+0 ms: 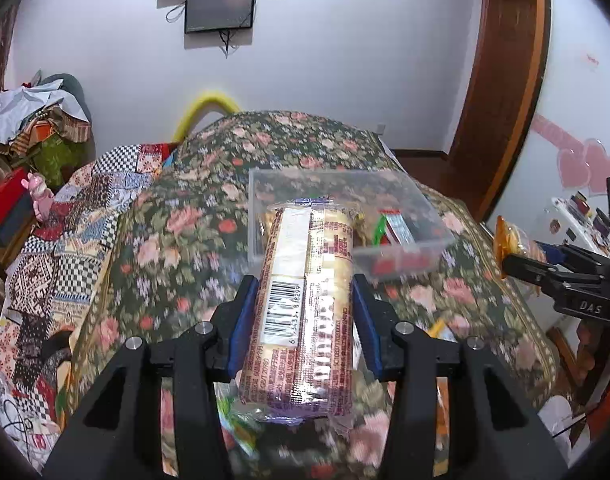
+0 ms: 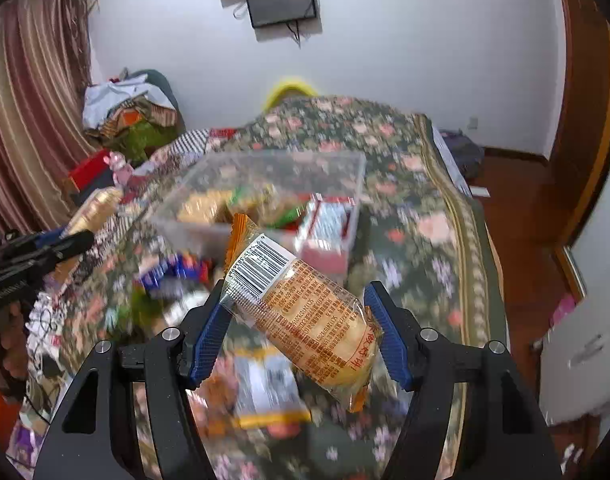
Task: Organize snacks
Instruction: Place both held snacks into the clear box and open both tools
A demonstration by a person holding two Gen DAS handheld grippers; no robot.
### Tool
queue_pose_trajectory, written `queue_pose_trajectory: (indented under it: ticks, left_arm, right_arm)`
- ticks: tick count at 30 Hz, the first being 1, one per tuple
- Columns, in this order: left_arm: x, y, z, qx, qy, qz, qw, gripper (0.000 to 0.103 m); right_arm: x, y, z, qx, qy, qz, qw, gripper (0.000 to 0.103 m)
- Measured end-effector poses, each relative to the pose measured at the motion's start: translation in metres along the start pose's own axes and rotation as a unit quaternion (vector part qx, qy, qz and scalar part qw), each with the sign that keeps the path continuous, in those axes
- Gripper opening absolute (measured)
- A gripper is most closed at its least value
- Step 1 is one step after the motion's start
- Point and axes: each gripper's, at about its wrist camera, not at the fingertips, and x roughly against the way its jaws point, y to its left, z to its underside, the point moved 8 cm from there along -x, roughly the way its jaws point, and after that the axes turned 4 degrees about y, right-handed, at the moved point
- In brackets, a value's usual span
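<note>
My left gripper (image 1: pixel 303 316) is shut on a long purple-trimmed biscuit pack (image 1: pixel 301 304) with a barcode, held above the flowered table just in front of a clear plastic box (image 1: pixel 425 216). My right gripper (image 2: pixel 299 328) is shut on an orange biscuit pack (image 2: pixel 305 316), held tilted above the table before the same clear box (image 2: pixel 345 172). The box holds several snack packs, among them a red-and-white one (image 2: pixel 329 220). The right gripper (image 1: pixel 545 276) shows at the right edge of the left wrist view with its orange pack (image 1: pixel 513 244). The left gripper (image 2: pixel 37 252) shows at the left of the right wrist view.
A flowered cloth (image 1: pixel 177 248) covers the table. Loose snack packs (image 2: pixel 173 272) lie on it near the box, and a yellow-edged pack (image 2: pixel 265 396) lies under the right gripper. A checkered quilt (image 1: pixel 65 240) and clutter lie to the left. A wooden door frame (image 1: pixel 505 80) stands at the right.
</note>
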Motion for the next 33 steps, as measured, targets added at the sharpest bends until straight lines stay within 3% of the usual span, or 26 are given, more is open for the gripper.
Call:
queue_pose_trajectory:
  ticks: [6, 13, 24, 33]
  left_arm:
    - [-0.016, 0.013, -0.030, 0.007, -0.014, -0.009, 0.9998, 0.046]
    - [-0.054, 0.031, -0.053, 0.024, -0.002, -0.027, 0.9993, 0.046]
    - [-0.119, 0.042, -0.064, 0.035, 0.040, -0.027, 0.9982, 0.046]
    - [-0.148, 0.041, -0.060, 0.025, 0.064, -0.030, 0.9972, 0.046]
  right_arm:
    - [-0.008, 0.010, -0.032, 0.008, -0.025, -0.006, 1.000, 0.064]
    - [-0.035, 0.015, -0.056, 0.005, -0.029, -0.011, 1.000, 0.064]
    - [-0.104, 0.006, -0.063, -0.013, 0.019, -0.020, 1.000, 0.064]
    - [-0.127, 0.012, -0.056, 0.007, 0.046, -0.018, 0.999, 0.067]
